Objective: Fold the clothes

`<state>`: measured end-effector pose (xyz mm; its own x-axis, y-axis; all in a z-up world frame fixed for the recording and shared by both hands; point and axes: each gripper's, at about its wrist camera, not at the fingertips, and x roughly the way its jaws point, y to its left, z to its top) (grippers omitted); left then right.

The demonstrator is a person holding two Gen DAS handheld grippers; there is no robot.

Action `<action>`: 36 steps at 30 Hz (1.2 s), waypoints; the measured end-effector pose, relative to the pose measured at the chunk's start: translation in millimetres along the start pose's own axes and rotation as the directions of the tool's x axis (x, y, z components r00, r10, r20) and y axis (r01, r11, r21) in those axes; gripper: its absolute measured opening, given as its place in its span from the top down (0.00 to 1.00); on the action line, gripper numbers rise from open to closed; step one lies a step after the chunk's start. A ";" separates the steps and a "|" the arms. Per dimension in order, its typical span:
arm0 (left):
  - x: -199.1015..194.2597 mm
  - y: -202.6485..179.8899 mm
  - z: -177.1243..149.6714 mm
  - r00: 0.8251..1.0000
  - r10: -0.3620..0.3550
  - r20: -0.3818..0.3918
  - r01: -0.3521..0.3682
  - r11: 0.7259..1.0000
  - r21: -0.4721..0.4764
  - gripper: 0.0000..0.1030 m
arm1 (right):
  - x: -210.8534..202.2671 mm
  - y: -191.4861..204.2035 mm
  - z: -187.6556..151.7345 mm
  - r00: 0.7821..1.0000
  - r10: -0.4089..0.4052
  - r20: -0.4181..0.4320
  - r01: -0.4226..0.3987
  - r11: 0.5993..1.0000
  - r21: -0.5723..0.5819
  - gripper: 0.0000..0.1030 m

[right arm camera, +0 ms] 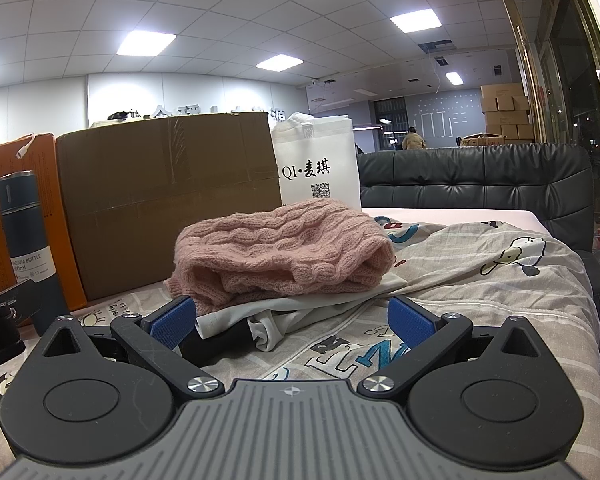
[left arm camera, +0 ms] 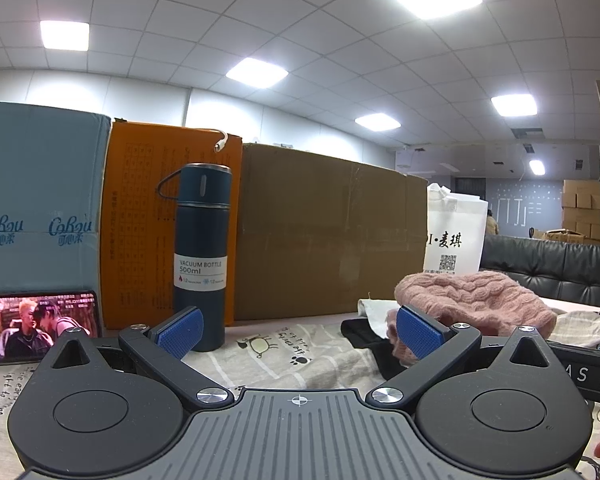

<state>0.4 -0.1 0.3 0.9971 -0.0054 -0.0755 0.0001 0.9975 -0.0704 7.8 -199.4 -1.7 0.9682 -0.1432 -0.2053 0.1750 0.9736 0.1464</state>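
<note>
Blue-padded right gripper [right arm camera: 290, 326] and left gripper [left arm camera: 298, 334] hovering low over the printed bedsheet [right arm camera: 480, 280], jaws spread wide, gripping nothing. Just beyond, lying heaped on white garment [right arm camera: 300, 312] and dark garment [right arm camera: 220, 342]: pink cable-knit sweater [right arm camera: 284, 252], likely soft, bulky, sagging when lifted; pinching ribbed hem or shoulders advisable.

A crumpled pink cable-knit sweater [right arm camera: 284, 252] lies atop white [right arm camera: 300, 312] and black garments [right arm camera: 216, 340].

open printed bedsheet [right arm camera: 480, 280] lies free to the right of the clothes pile [right arm camera: 284, 256]. behind and left, a cardboard box [right arm camera: 168, 200] and vacuum bottle [left arm camera: 202, 256] block the way.
</note>
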 end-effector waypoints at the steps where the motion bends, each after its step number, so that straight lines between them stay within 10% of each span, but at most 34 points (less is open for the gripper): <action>1: 0.1 0.0 0.0 1.000 0.000 0.000 0.000 1.000 0.000 0.00 | 0.0 0.0 0.0 1.000 0.000 0.000 0.000 1.000 0.000 0.00; 36: 1.0 -0.3 -1.4 1.000 0.006 0.002 -0.006 1.000 0.010 0.00 | -0.7 -0.2 0.2 1.000 0.000 0.000 0.000 1.000 0.001 0.00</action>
<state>1.3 -0.5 -1.1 0.9973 0.0012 -0.0735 -0.0056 0.9982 -0.0600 7.1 -199.5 -1.4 0.9681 -0.1431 -0.2056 0.1751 0.9735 0.1469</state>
